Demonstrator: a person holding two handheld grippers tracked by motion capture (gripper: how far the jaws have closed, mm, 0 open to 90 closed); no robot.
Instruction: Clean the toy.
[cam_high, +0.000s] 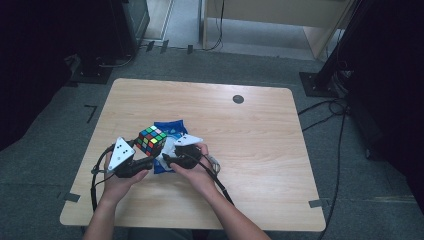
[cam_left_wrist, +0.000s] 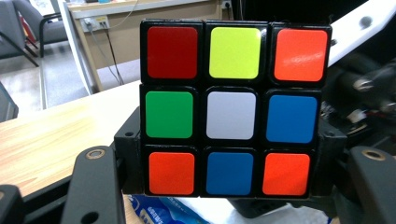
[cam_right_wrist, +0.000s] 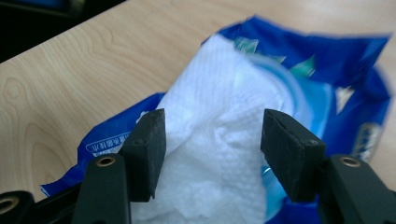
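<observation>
Your left hand-held gripper (cam_high: 145, 162) is clamped on the puzzle cube (cam_high: 150, 139), lifted over the counter's (cam_high: 260, 150) near left. Your right hand-held gripper (cam_right_wrist: 212, 154) has its jaws apart, straddling the white wipe (cam_right_wrist: 219, 158) rising from the blue pack (cam_right_wrist: 355, 107) straight ahead. The pack's print is unreadable.

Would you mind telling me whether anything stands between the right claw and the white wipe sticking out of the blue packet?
Nothing visible does. The right claw has its jaws open on either side of the white crinkled wipe, which rises from the blue plastic packet, with no other object in between.
</observation>
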